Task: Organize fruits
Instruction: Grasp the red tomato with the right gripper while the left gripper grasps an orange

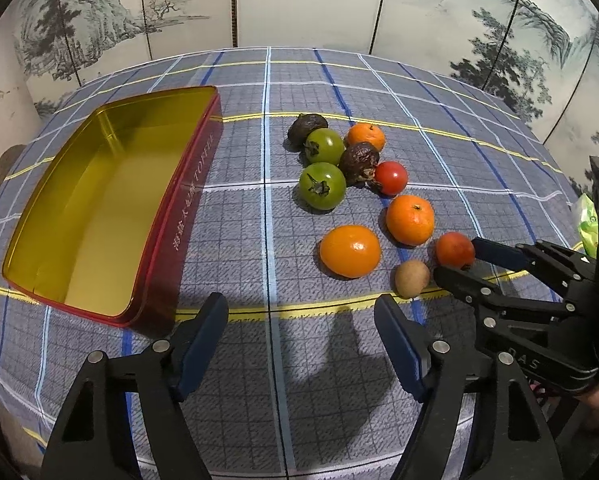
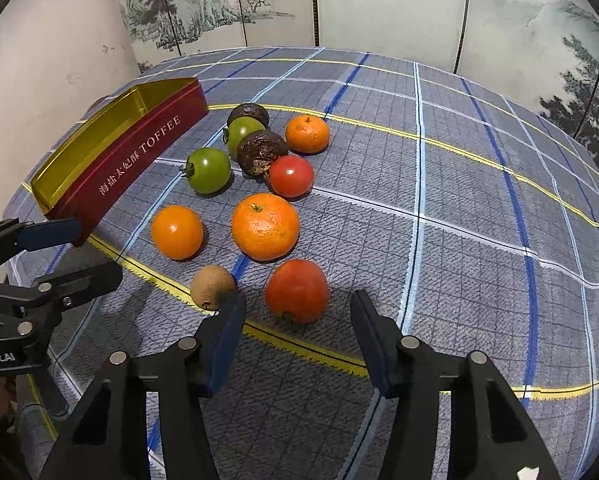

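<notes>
Several fruits lie loose on the checked tablecloth: oranges, green tomatoes, dark wrinkled fruits, a far red tomato and a small brown fruit. A red toffee tin with a gold inside stands empty to their left. My right gripper is open around the near red tomato; a gap shows on each side of it. The left fingertip is close to the small brown fruit. My left gripper is open over bare cloth beside the tin, with nothing between its fingers.
A folding screen painted with ink landscapes stands behind the table. A green packet shows at the right edge past the right gripper. The cloth's front edge drops off just below my left gripper. A person's hand holds the right gripper.
</notes>
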A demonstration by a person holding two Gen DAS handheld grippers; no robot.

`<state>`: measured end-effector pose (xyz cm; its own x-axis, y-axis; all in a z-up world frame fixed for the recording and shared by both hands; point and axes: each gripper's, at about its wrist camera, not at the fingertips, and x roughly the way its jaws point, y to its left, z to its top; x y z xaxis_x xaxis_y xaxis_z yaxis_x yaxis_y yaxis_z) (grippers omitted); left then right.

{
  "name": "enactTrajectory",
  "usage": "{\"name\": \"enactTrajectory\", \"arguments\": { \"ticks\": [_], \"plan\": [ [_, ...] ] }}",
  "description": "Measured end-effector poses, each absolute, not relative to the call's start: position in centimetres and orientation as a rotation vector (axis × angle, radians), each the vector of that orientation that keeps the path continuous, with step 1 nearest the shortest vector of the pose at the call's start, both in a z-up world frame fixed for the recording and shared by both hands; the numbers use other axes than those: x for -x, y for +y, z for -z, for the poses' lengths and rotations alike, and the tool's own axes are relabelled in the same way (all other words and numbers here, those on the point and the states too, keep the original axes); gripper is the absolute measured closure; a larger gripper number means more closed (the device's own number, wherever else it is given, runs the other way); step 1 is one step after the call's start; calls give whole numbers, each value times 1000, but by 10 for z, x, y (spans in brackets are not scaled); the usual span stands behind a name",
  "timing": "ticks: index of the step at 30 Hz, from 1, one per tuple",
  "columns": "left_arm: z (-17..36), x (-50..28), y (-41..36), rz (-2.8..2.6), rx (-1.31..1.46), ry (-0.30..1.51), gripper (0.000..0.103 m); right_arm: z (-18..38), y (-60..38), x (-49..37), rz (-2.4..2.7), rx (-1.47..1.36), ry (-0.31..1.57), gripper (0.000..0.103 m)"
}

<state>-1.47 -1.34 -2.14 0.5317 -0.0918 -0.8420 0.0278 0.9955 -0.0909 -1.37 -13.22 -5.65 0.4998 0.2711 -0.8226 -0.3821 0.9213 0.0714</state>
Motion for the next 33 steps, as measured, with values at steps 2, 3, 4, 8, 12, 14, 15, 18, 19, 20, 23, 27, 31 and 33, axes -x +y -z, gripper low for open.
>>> {"name": "enactTrajectory", "arguments": {
  "ticks": [2,3,4,8,12,14,15,18,19,20,23,27,31,33],
  "plan": [
    [21,15,-14,77,70,1007,29,59,-131,10,-402,122,977,60],
    [22,14,-14,78,69,1009,30,59,-131,9,-403,120,979,61],
    [22,13,-15,82,70,1011,30,61,-131,8,-404,119,981,62],
    [24,9,-16,86,65,1014,33,61,-129,6,-411,116,979,71],
    [24,5,-19,91,58,1014,34,61,-129,5,-417,116,976,74],
    [23,3,-21,97,54,1013,34,61,-130,4,-416,113,974,74],
    [23,2,-22,100,49,1012,34,60,-131,3,-411,110,969,74],
    [24,-3,-25,104,43,1010,34,59,-139,-4,-381,108,957,74],
    [24,-5,-25,109,45,1009,34,58,-145,-9,-365,96,953,74],
    [25,-6,-25,112,47,1010,34,58,-150,-12,-353,86,950,74],
    [26,-11,-27,121,45,1001,34,58,-164,-24,-309,84,936,74],
    [28,-15,-27,128,52,999,34,59,-179,-39,-274,74,924,74],
    [31,-20,-27,126,55,1009,35,61,-187,-47,-268,92,906,74],
    [33,-21,-27,128,61,1014,36,63,-191,-51,-267,100,906,74]
  ]
}}
